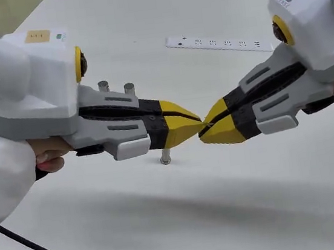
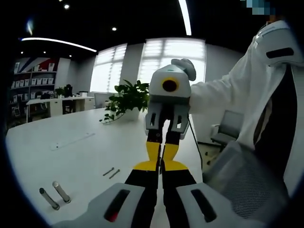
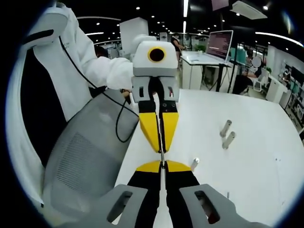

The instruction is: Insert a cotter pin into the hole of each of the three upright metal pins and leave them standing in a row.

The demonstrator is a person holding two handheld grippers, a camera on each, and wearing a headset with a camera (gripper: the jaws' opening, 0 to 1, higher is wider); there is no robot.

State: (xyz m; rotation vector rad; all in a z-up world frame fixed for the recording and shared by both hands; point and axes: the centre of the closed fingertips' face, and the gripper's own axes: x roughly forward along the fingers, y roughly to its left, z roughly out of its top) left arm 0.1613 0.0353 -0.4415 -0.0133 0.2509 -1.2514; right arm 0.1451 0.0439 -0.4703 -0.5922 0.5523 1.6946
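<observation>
Pinching one thin cotter pin point(image 3: 161, 142) between left tongs point(image 1: 194, 121) and right tongs point(image 1: 211, 125), both squeezed closed and meeting tip to tip above the tabletop point(image 1: 255, 199), apparently to regrip the wire so its legs point true for a hole. Hovering over the nearest metal pin point(image 1: 165, 157), upright just below and probably next, with two more pins point(image 1: 102, 86) standing side by side farther back and spare cotter pins point(image 2: 111, 172) lying flat.

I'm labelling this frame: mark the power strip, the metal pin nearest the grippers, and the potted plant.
power strip point(image 1: 212, 43), head view, middle of its white top face.
metal pin point(image 1: 165, 158), head view, its visible shaft near the base.
potted plant point(image 2: 127, 97), left gripper view, middle of the leaves.
</observation>
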